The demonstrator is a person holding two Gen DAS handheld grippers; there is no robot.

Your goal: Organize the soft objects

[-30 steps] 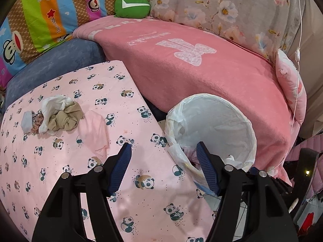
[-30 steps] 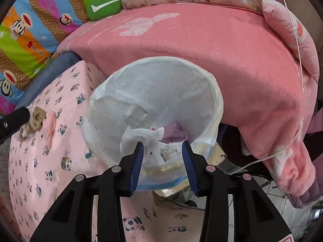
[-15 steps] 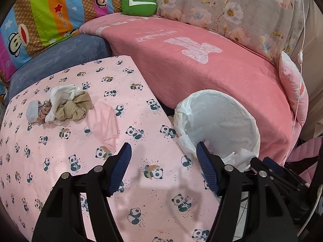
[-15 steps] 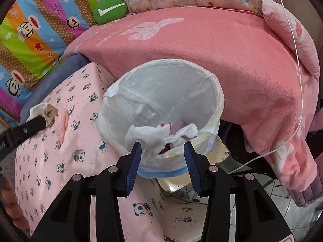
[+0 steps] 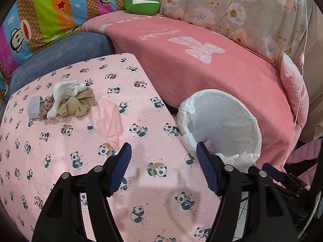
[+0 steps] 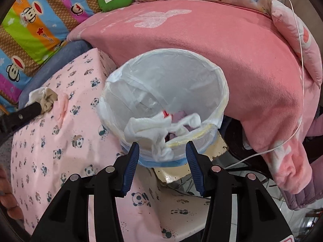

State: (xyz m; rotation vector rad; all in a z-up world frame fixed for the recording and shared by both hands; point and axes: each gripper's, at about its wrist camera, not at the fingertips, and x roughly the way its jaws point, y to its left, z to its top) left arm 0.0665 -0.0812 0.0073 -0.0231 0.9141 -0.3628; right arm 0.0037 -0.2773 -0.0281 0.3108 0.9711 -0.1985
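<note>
A small heap of soft garments (image 5: 68,98), white, tan and grey, lies on the panda-print cloth (image 5: 60,161), with a pale pink cloth (image 5: 108,117) beside it. The heap (image 6: 45,97) also shows at the left of the right wrist view. A white bag-lined bin (image 6: 171,76) stands by the table's edge and holds white socks (image 6: 149,127) and something purple. My left gripper (image 5: 163,161) is open above the table, empty, apart from the heap. Just before the bin's near rim my right gripper (image 6: 162,155) hangs open and empty.
A pink blanket (image 5: 201,64) covers the sofa behind the bin (image 5: 222,121). A green cushion (image 5: 141,1), striped cartoon fabric (image 5: 40,14) and floral fabric (image 5: 232,10) sit at the back. A white cable (image 6: 298,60) hangs on the right. The floor lies beyond the table's right edge.
The left gripper has drawn back from the bin and swung towards the garment heap. The right gripper has pulled back from the bin, leaving white socks draped inside it.
</note>
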